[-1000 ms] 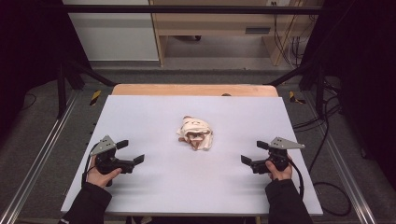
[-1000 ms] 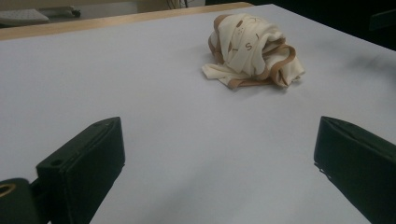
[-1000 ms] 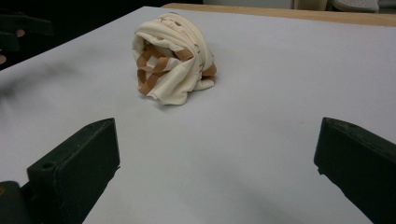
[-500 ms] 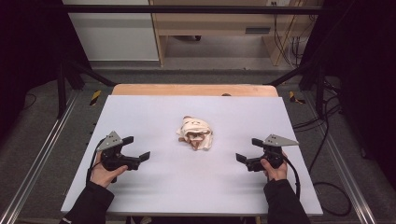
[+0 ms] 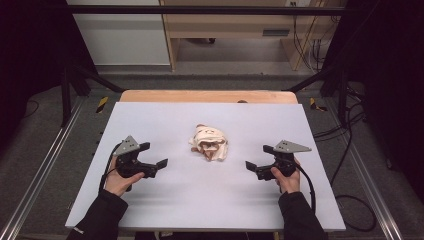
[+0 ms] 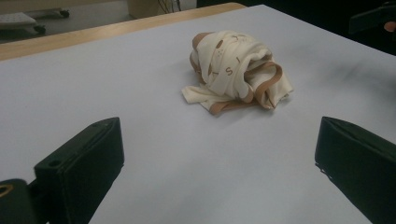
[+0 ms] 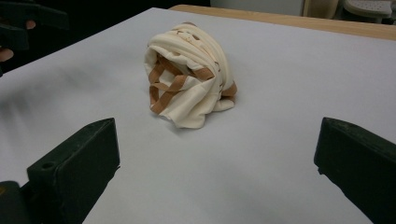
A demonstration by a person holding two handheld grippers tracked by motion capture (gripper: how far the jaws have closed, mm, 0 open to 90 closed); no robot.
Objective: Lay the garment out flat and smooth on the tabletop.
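A crumpled cream garment with tan trim (image 5: 209,142) lies bunched near the middle of the white table (image 5: 200,200). My left gripper (image 5: 154,155) hovers to its left, jaws wide apart and pointing at it, with nothing between them. My right gripper (image 5: 259,157) mirrors it on the right, also open and empty. In the left gripper view the garment (image 6: 236,70) sits ahead of the open left gripper (image 6: 217,135), a short gap away. The right gripper view shows the garment (image 7: 187,74) ahead of the open right gripper (image 7: 217,130), tan straps crossing its near side.
A wooden strip (image 5: 205,96) runs along the table's far edge. Metal rails (image 5: 45,165) flank both sides, and cables (image 5: 345,145) trail on the floor at the right. A pale cabinet (image 5: 120,35) and a wooden shelf unit stand beyond.
Both grippers have moved inward toward the garment, the left to the right and the right to the left. The garment has not moved.
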